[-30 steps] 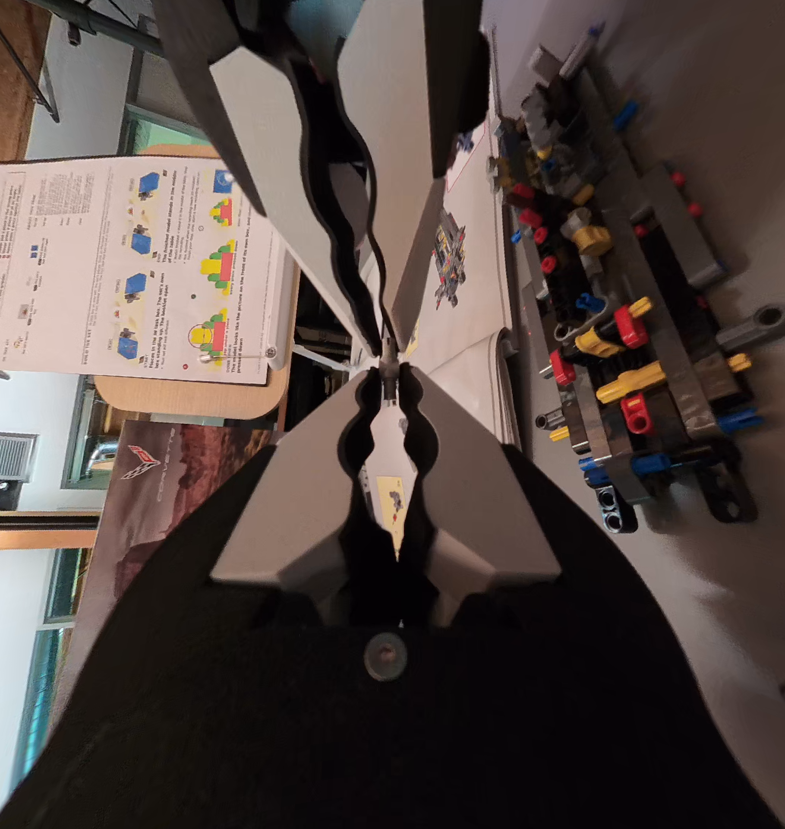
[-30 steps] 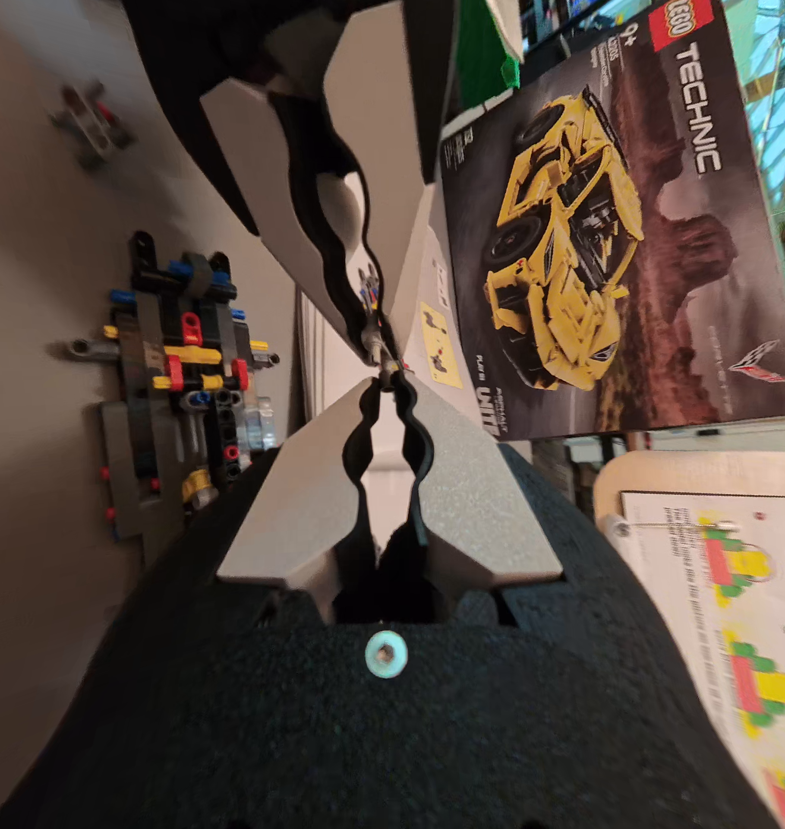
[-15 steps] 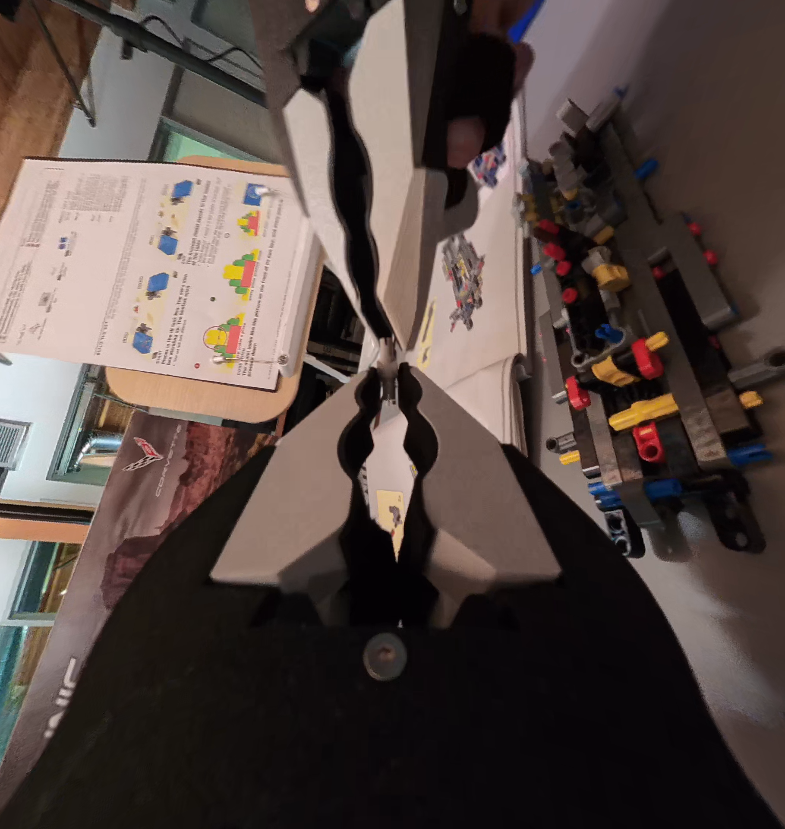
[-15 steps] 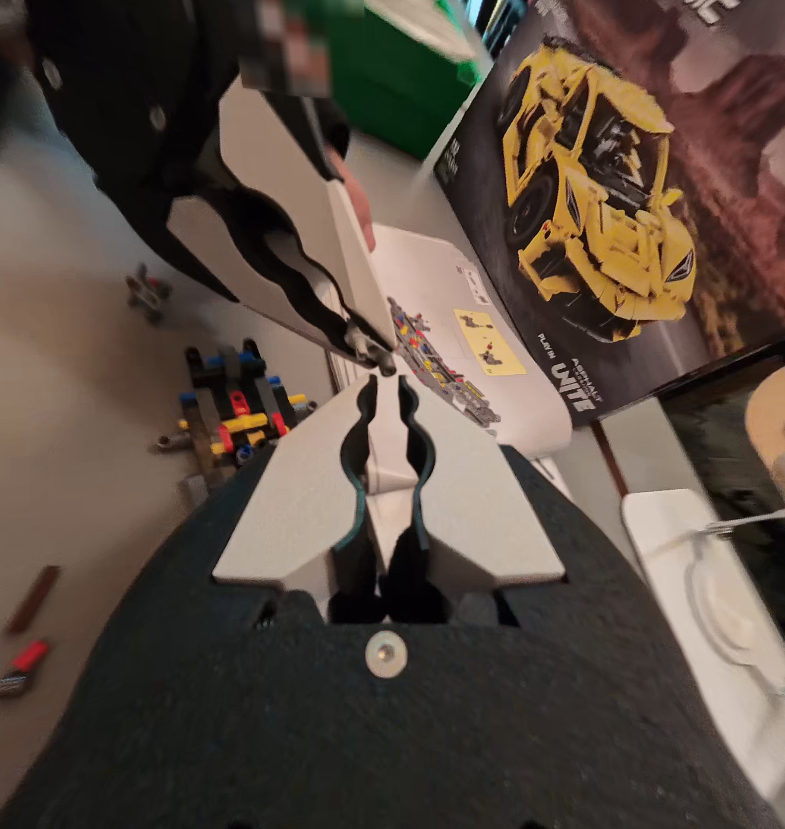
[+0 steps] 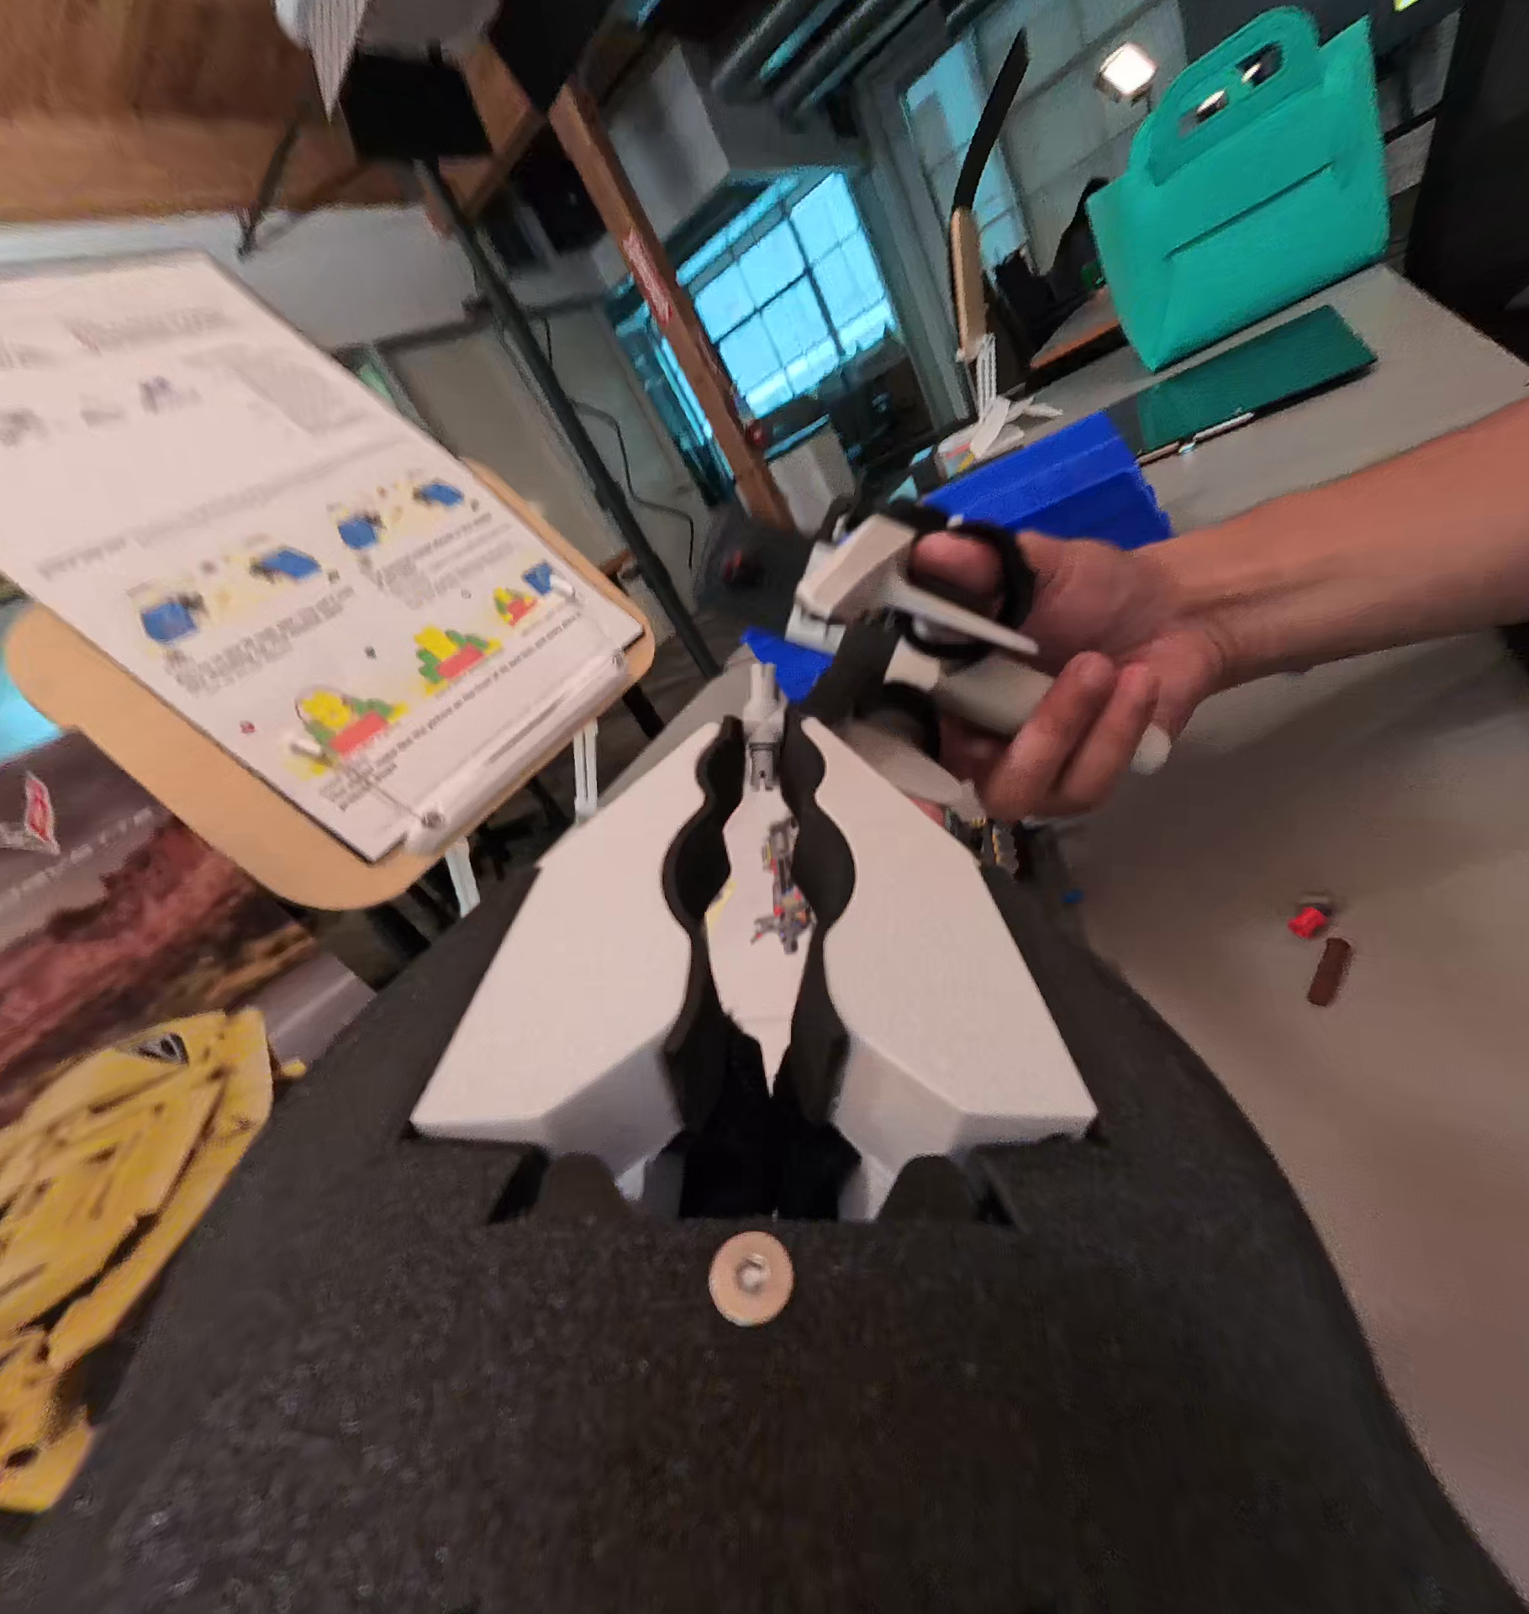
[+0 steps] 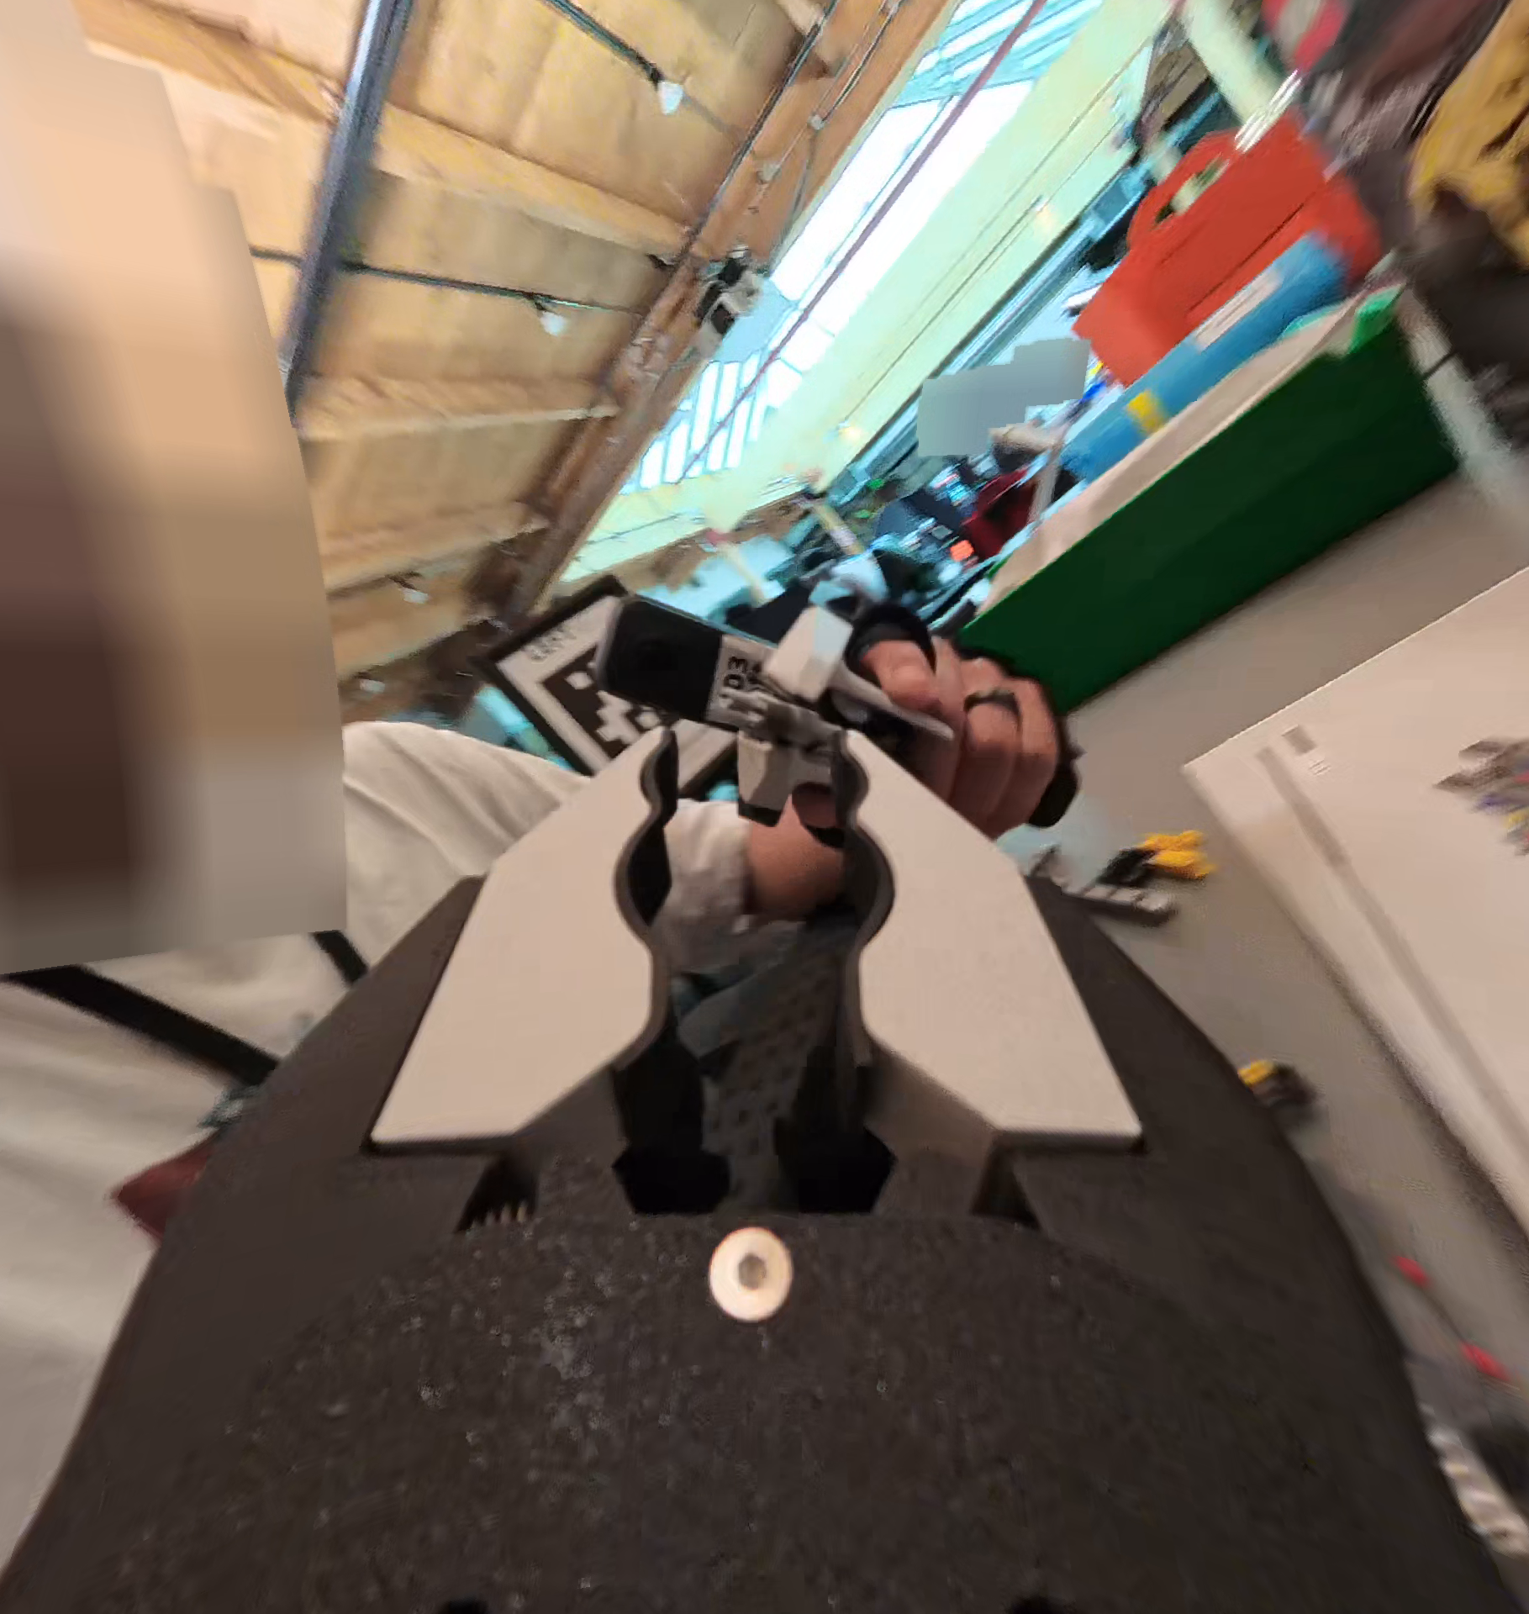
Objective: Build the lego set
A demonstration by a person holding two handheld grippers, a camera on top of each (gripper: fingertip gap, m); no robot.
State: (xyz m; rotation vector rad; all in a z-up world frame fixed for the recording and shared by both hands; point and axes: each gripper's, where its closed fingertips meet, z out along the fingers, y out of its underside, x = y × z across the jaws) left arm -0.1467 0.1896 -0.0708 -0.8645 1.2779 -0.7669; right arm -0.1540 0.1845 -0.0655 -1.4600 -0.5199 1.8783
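We see the left gripper with its white, black-lined fingers pinched together on a small light-grey lego pin piece, which sticks up past the tips. The right gripper has its fingers spread apart with nothing between them.

The surface is a pale grey table. On it, in the left wrist view, lie a small red lego piece and, just beside it, a dark brown lego rod. An open white instruction booklet rests on the table, and small yellow and black lego parts lie near its edge in the right wrist view. A dark box printed with a yellow car stands at the left of the left wrist view, behind it a printed sheet on a tan wooden board tilted on a stand.

Across the table a person's right hand grips the handle of the other gripper. The room behind is a workshop: a wooden plank ceiling, bright windows, a teal fabric bag, a blue plastic bin and a green bin. Much of both views is motion-blurred.
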